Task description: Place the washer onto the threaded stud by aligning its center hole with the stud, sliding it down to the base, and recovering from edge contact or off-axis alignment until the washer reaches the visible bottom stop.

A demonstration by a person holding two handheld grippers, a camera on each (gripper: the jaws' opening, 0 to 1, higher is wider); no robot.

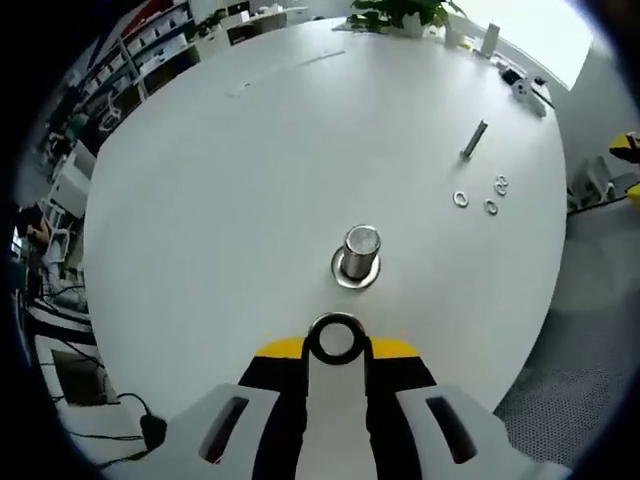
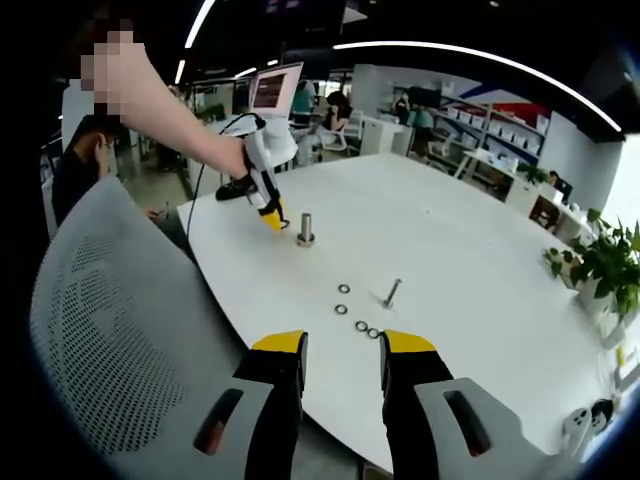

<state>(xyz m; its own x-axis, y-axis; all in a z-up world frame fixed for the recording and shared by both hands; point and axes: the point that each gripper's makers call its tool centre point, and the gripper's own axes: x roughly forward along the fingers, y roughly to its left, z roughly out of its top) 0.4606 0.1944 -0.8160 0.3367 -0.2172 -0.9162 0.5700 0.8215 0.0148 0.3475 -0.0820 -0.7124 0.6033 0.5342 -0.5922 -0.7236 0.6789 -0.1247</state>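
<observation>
Left fingers (image 1: 336, 345) clamp a washer (image 1: 336, 338) near the stud (image 1: 360, 250); right fingers (image 2: 343, 352) gape, no readable writing.

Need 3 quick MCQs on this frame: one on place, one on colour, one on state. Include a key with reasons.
1. Where does the upright stud stand?
A. On the chair seat
B. On the white table, just ahead of the left tool
C. At the table's far edge by the plant

2. What colour are the right tool's fingertips?
A. Yellow
B. Red
C. Blue

3. What is the left tool's state?
A. Open and empty
B. Shut on the stud
C. Shut on a washer

Key:
1 B: the stud rises from the table right beyond the left tool.
2 A: the right tool has yellow fingertips on black bodies.
3 C: the washer sits pinched between its tips.
</observation>
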